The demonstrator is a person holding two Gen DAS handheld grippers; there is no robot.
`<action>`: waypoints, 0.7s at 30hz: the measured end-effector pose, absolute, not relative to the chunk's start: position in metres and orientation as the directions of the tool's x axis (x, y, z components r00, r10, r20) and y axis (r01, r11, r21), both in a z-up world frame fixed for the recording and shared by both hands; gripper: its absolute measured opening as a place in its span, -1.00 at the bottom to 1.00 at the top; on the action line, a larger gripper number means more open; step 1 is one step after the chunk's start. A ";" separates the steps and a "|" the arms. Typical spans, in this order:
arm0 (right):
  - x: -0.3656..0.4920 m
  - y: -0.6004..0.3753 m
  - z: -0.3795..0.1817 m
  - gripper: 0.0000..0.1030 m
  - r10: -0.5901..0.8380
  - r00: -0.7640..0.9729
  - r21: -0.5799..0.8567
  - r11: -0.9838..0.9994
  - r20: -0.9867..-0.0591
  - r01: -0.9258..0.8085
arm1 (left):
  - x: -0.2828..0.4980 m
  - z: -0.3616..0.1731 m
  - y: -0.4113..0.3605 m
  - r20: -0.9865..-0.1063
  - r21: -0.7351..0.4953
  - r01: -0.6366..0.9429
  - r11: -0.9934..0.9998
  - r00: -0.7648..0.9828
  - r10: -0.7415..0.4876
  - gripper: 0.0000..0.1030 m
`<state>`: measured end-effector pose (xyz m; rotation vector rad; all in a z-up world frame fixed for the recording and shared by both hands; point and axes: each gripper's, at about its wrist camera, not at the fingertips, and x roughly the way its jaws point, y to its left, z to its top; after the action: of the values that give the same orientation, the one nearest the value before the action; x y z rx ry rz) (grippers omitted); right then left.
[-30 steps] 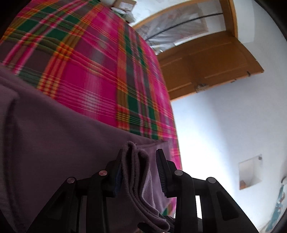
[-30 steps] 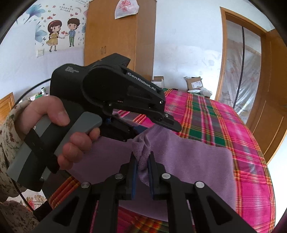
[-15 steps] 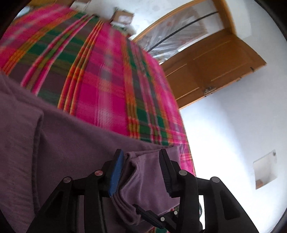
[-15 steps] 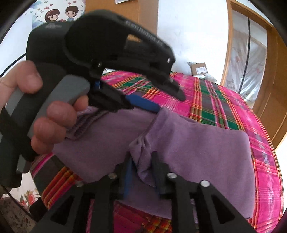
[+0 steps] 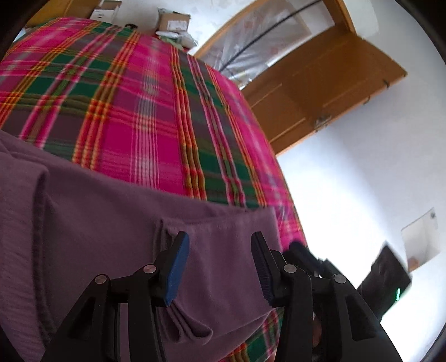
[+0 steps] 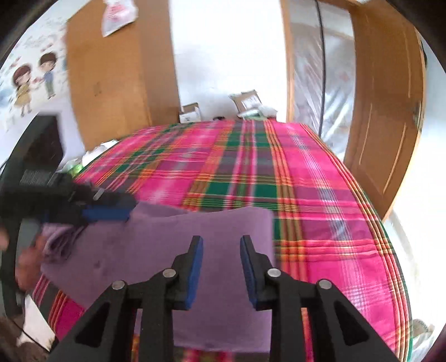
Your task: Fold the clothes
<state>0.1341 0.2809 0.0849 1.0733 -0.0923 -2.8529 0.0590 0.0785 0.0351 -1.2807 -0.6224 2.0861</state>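
The left gripper (image 5: 218,260) is seen in the left wrist view with its jaws spread wide and nothing clamped between them. Below and between its blue pads (image 5: 175,268) the purple garment (image 5: 97,236) is spread, with a small fold of layered cloth bunched just under the left pad. The garment is laid on the plaid bedcover (image 5: 139,111), which is checked in pink, green and orange. A raised seam or folded edge is seen running down the left part of the garment. At the lower right a blurred dark shape is seen; what it is cannot be told with certainty. A wooden door (image 5: 320,80) and a white wall are seen beyond the bed, and cardboard boxes (image 5: 172,22) are seen at the far end.

In the right wrist view the right gripper (image 6: 221,267) is likewise shown parted wide, with no cloth gripped. The garment (image 6: 172,239) is seen lying flat on the bedcover (image 6: 306,195) near the front edge of the bed, under and ahead of the fingers. At the left the other gripper (image 6: 108,211) is seen blurred, its blue pad just above the garment's bunched left corner. A wooden wardrobe (image 6: 117,69) is seen behind the bed, and a cartoon sticker (image 6: 33,78) on the wall to the left.
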 end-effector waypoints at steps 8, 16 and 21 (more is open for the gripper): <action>0.071 0.293 0.054 -0.93 -0.075 -0.635 0.076 -0.997 -0.769 0.025 | 0.057 0.031 0.072 -0.668 -0.605 -0.279 -0.746 -0.333 0.666 -0.07; 0.070 0.299 0.053 -0.98 -0.102 -0.625 0.091 -0.995 -0.774 0.049 | 0.057 0.025 0.069 -0.670 -0.609 -0.271 -0.745 -0.327 0.666 -0.07; 0.092 0.307 0.068 -0.95 -0.139 -0.651 0.135 -0.989 -0.746 0.057 | 0.056 0.021 0.068 -0.669 -0.612 -0.267 -0.744 -0.326 0.668 -0.07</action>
<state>0.0919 0.3068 0.0676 1.2575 -0.1518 -2.7564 0.0564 0.0677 0.0209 -1.3283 -0.5331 2.0984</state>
